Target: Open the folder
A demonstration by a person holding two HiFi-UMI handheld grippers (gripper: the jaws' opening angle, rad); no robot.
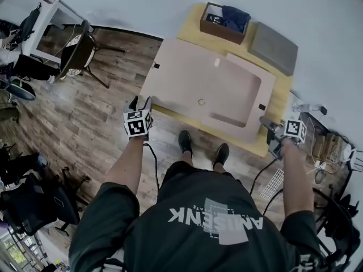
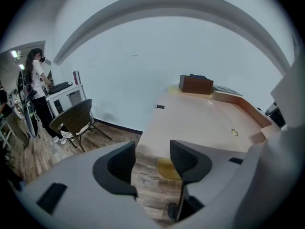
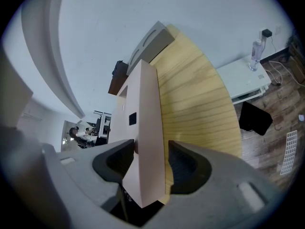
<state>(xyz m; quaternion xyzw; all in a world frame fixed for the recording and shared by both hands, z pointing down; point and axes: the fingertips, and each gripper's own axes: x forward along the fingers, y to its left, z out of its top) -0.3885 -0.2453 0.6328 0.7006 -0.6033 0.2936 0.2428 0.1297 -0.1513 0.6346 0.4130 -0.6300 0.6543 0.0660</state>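
- My right fingers (image 3: pixel 151 159) are clamped on the near right edge of the folder (image 1: pixel 210 84). The pink panel sits deep between them, edge-on in the right gripper view.
- My left fingers (image 2: pixel 152 159) stand apart with nothing between them, only floor and a strip of the yellow surface (image 1: pixel 281 89). They hover just off the folder's near left corner.
- The folder lies flat and covers most of the surface.
- Risk: with only one corner pinched, I think the wide panel could bow or twist as I lift, and slip out of my right fingers.
- Risk: pulling towards me could drag the whole folder over the near edge and onto the floor by my shoes (image 1: pixel 185 141), since nothing pins the left side.
- Risk: a cover swinging towards the wall could hit the brown box (image 1: pixel 224 21) or the grey pad (image 1: pixel 275 47), both just beyond the far edge.
- Room: it is open above and bare floor on my left, with the chair (image 1: pixel 79 52) well apart. On my right, cables and clutter crowd the floor.
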